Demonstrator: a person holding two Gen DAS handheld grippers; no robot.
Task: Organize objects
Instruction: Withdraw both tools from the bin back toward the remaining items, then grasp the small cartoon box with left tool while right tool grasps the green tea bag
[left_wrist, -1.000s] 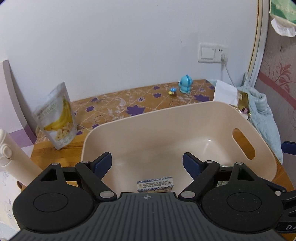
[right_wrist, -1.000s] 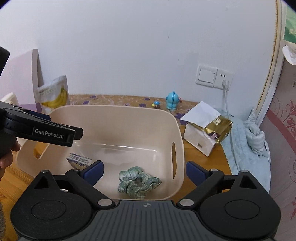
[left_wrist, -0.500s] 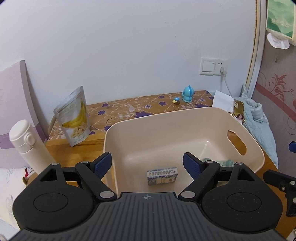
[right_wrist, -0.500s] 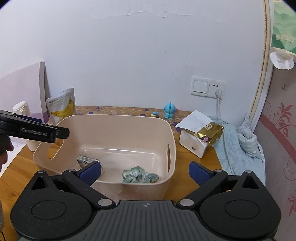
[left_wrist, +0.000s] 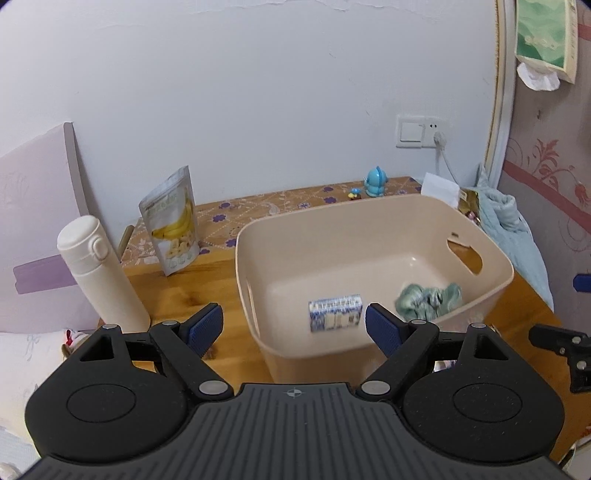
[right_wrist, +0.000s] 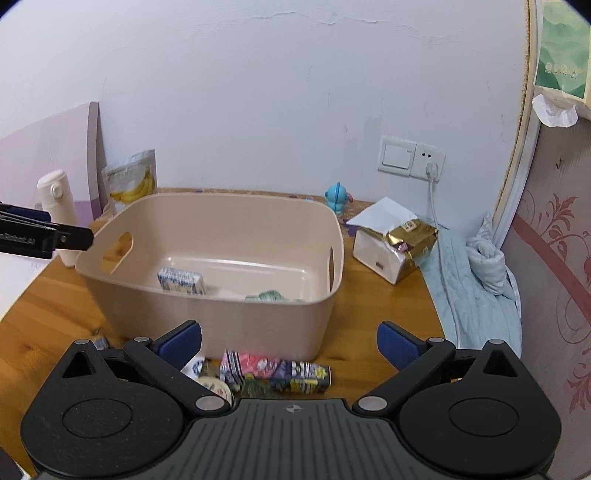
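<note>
Both grippers hung above the near edge of the bench (right_wrist: 48, 306), jaws spread wide and grasping nothing. Left gripper (left_wrist: 294, 326) faced the beige bin (left_wrist: 373, 210); right gripper (right_wrist: 289, 341) sat just short of the bin's near wall.

Inside the bin: a small blue-and-white carton (left_wrist: 335, 312) lying on its side near the middle of the floor, and a green scrunchie (left_wrist: 428, 299) toward the right end. From the right wrist view the scrunchie was mostly hidden behind the near wall.

Not in the bin: a colourful drink carton (right_wrist: 275, 373) lying flat on the bench just in front of the bin, between the right jaws, with a small round item (right_wrist: 214, 387) beside it, too hidden to identify. Further off, a white flask (left_wrist: 99, 273) and a banana-chip pouch (left_wrist: 171, 225) stood left of the bin; a gold-and-white packet (right_wrist: 395, 245) lay to its right.

Judgement: mid-task, between placements, two items stowed. The likeliest next pick is the drink carton. That calls for lowering the right gripper and closing across the carton's narrow side, since it lies lengthwise across the jaws.
</note>
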